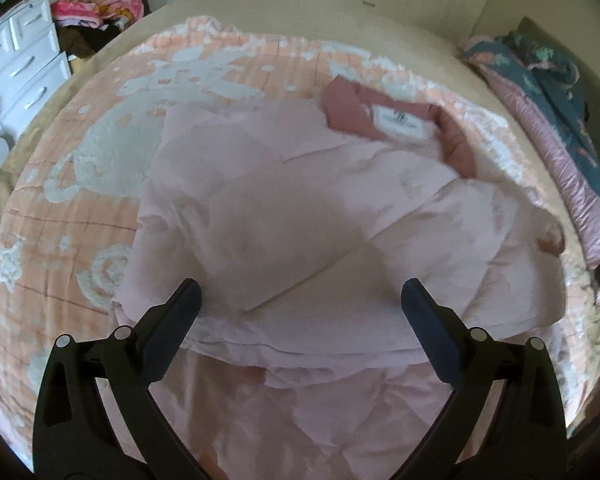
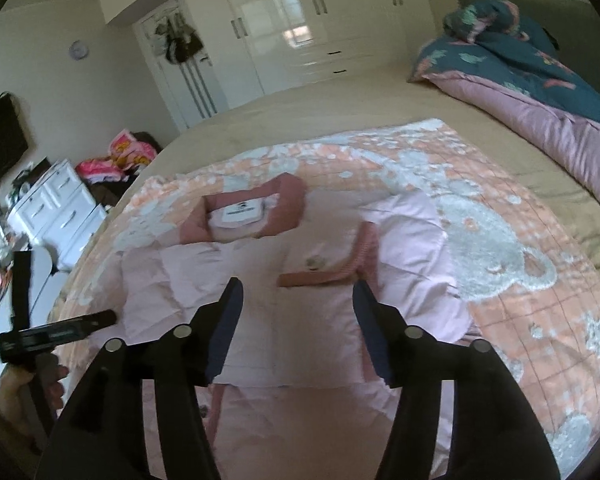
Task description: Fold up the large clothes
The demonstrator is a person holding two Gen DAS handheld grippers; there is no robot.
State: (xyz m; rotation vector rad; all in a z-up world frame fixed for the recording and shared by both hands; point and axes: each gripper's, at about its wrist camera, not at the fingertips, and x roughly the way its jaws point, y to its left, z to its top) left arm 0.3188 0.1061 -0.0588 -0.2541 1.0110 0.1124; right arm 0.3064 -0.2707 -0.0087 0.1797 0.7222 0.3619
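A large pale pink padded jacket (image 1: 300,216) lies partly folded on the bed, its dusty-rose collar with a white label (image 1: 400,120) at the far side. It also shows in the right wrist view (image 2: 300,312), collar (image 2: 244,212) away from me, a striped cuff (image 2: 356,260) lying on the body. My left gripper (image 1: 300,300) is open and empty just above the jacket's near folded edge. My right gripper (image 2: 298,292) is open and empty above the jacket's middle. The left gripper's body (image 2: 56,332) shows at the left edge of the right wrist view.
The jacket rests on a peach and white quilt (image 1: 80,184) over a beige bed (image 2: 340,108). A teal and pink duvet (image 2: 540,92) is heaped at the right. A white dresser (image 1: 20,64), pink clothes (image 1: 100,8) and white wardrobes (image 2: 300,32) stand beyond the bed.
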